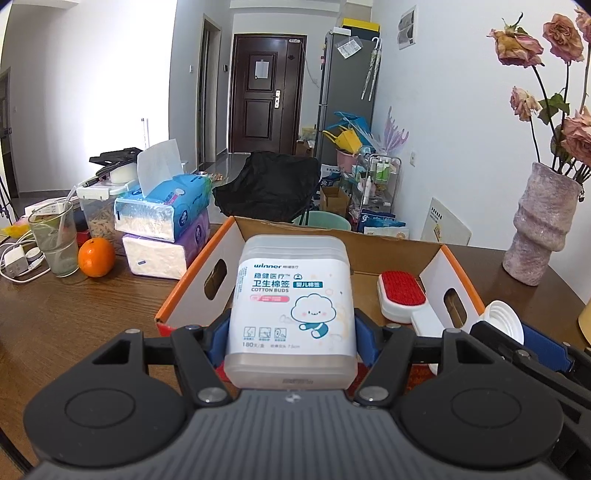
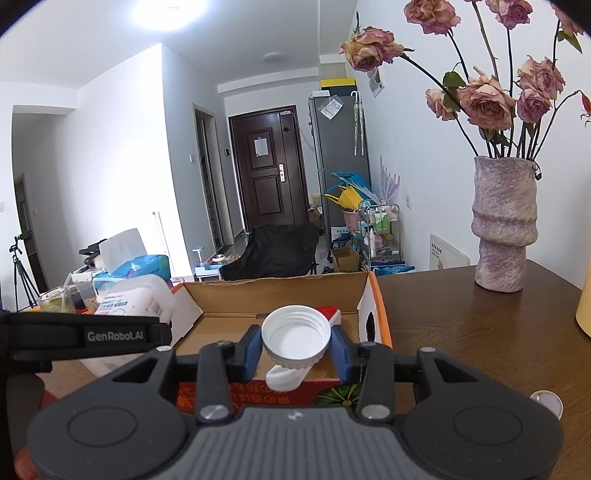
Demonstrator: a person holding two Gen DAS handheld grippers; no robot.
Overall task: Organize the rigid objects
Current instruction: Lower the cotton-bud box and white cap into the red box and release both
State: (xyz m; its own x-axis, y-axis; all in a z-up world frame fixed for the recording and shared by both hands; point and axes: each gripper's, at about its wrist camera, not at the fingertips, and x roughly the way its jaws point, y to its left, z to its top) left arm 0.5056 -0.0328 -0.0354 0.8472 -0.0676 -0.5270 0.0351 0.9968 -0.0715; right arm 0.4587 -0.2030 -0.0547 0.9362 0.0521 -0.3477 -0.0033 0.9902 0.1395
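Gripping "winner COTTON BUDS" box [image 1: 291, 310] in left claw [image 1: 291, 334], right claw [image 2: 295, 347] pinching white cap [image 2: 295, 336]

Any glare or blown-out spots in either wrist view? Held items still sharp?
Left wrist: the wall at left is blown out white, fisheye bends the frame edges, and the print on the cotton buds box is sharp. Right wrist: the ceiling light flares to white, and the white cap is crisp.
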